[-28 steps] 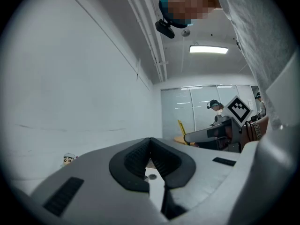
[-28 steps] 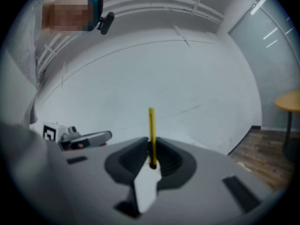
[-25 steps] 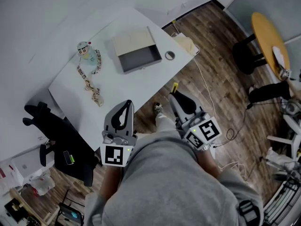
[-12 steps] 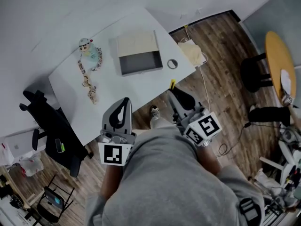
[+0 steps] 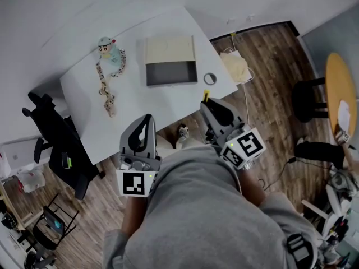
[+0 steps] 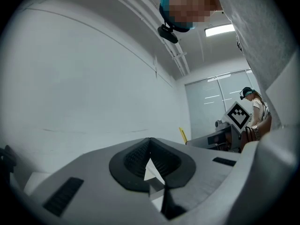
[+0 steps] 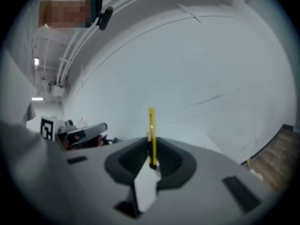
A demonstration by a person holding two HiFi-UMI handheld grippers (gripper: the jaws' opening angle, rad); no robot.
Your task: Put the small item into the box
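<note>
A shallow open box (image 5: 171,73) with a grey inside and a tan lid (image 5: 170,50) lies on the white table (image 5: 140,100). Both grippers are held low by the person's grey-clad torso, short of the table's near edge. My right gripper (image 5: 206,102) is shut on a thin yellow strip (image 5: 206,94). In the right gripper view the strip (image 7: 151,130) stands upright out of the shut jaws of the right gripper (image 7: 151,146). My left gripper (image 5: 147,118) is shut with nothing in it; in its own view, the left gripper (image 6: 150,142) faces a white wall.
A doll with a beaded chain (image 5: 109,55) lies left of the box and a small tape ring (image 5: 210,78) right of it. A black office chair (image 5: 56,144) stands at the table's left. A beige bag (image 5: 235,66), a stool (image 5: 308,97) and an orange round table (image 5: 339,88) lie to the right.
In the head view the table and box have slid right and turned squarer to me. Both grippers stay shut in front of the torso, the yellow strip still held.
</note>
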